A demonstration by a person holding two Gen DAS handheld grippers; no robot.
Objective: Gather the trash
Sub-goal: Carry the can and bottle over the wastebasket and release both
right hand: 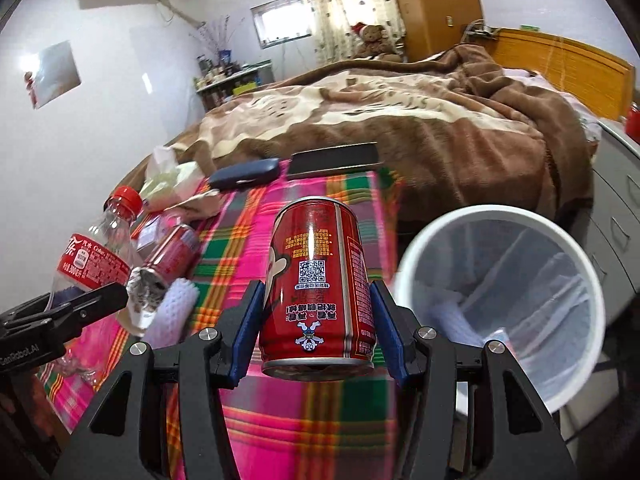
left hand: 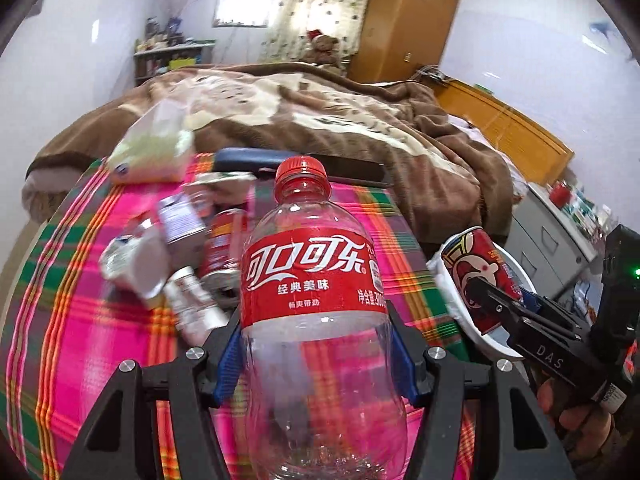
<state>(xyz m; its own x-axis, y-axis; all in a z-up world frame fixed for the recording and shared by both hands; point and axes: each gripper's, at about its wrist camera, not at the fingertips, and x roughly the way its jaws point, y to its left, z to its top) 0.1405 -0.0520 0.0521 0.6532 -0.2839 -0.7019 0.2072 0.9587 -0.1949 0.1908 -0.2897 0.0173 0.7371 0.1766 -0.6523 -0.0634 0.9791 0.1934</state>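
The left gripper (left hand: 318, 354) pinches a clear, empty cola bottle (left hand: 318, 300) between its blue pads (left hand: 230, 364), just under the red label, the red cap pointing up and away, the bottle lifted above the plaid cloth (left hand: 80, 320). The right gripper (right hand: 318, 332) clamps a red drink can (right hand: 318, 292) by its sides; the printing on the can reads upside down and its end faces the camera. In the left wrist view the can shows against the white rim of the trash bin (right hand: 500, 300), though whether it is over the opening or only in front of it cannot be told. The bin, lined with a thin plastic bag, stands off the right edge of the cloth, beside a grey drawer cabinet (right hand: 616, 216). On the left part of the cloth lie a second red can (right hand: 172, 256) on its side, a white foam sleeve (right hand: 176, 304), crumpled wrappers (left hand: 136, 264) and a small labelled bottle (left hand: 180, 220), all close together. At the far edge of the cloth rest a tissue pack (left hand: 156, 152), a dark blue case (right hand: 244, 174) and a black phone (right hand: 334, 160), the last two side by side. Beyond them a brown blanket (right hand: 380, 120) covers the bed, with a teddy bear (right hand: 374, 40) at its far end near the curtain.
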